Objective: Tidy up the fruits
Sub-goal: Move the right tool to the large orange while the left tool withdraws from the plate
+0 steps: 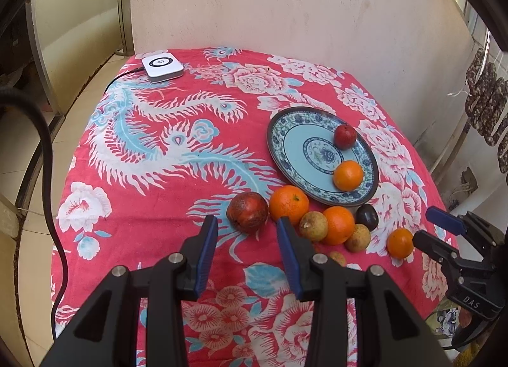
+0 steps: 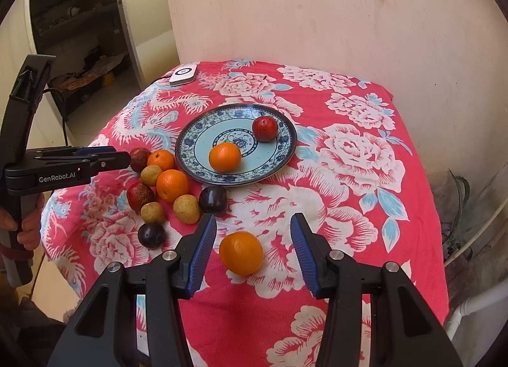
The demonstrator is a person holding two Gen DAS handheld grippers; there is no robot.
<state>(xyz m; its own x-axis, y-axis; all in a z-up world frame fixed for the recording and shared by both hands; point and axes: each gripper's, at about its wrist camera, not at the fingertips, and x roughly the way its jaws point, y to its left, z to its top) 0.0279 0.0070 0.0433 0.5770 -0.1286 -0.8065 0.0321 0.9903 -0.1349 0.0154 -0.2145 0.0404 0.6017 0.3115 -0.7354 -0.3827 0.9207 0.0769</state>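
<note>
Two fruits plated, the rest still on the cloth

Two pieces sit on the round blue-and-white patterned china plate (image 2: 187,157): a small orange mandarin (image 2: 224,156) at its near side and a small red apple-like fruit (image 2: 265,128) toward the far rim. A cluster of oranges, tan round fruits, mottled red fruits and dark plums lies on the red floral tablecloth (image 2: 365,208), just beside the plate's left edge in the right wrist view.

Right gripper (image 2: 254,241): jaws apart, nothing held. A lone orange mandarin (image 2: 241,252) lies on the cloth between the blue pads, neither pad touching it.

Left gripper (image 1: 247,233): jaws apart, empty, aimed at a mottled dark-red round fruit (image 1: 248,212) at the cluster's left end in its own view.

Likely step: right gripper takes the lone mandarin. Suggest lowering until the pads bracket its widest part, then closing gently; round skin may roll or slip. Set it on bare plate, clear of the two fruits there. Left should keep off the neighbouring large orange (image 1: 289,203).

White square device (image 1: 162,67) at the far corner is not involved.
</note>
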